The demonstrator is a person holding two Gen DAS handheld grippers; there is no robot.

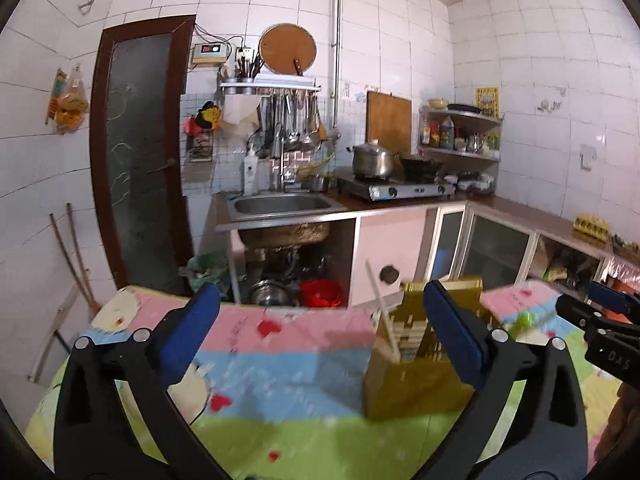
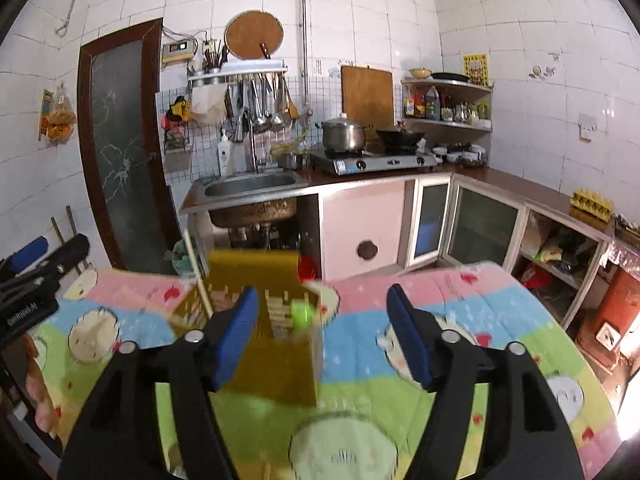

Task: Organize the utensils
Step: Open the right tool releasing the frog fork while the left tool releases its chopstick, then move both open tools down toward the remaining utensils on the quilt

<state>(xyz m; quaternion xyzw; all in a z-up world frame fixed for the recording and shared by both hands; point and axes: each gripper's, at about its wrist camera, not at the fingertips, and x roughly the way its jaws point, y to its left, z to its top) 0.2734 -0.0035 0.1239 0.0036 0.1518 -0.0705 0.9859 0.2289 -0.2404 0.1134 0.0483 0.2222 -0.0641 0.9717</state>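
Observation:
An amber see-through utensil holder [image 1: 424, 360] [image 2: 276, 344] stands on the colourful cartoon tablecloth [image 1: 288, 364] [image 2: 460, 320]. A pale chopstick [image 1: 382, 312] [image 2: 198, 276] leans out of it, and a green-ended utensil [image 2: 302, 314] sits inside. My left gripper [image 1: 324, 340] is open wide with nothing between its blue pads; the holder stands just ahead of its right finger. My right gripper [image 2: 324, 336] is open too, empty, with the holder ahead of its left finger [image 2: 236, 336]. Each gripper shows at the edge of the other's view.
Beyond the table's far edge lies a kitchen counter with a steel sink [image 1: 282, 204], a gas stove with a pot [image 1: 372, 160] and wok, hanging ladles and a corner shelf. A dark door [image 1: 140, 152] stands at the left. An egg tray [image 2: 592, 200] rests on the right counter.

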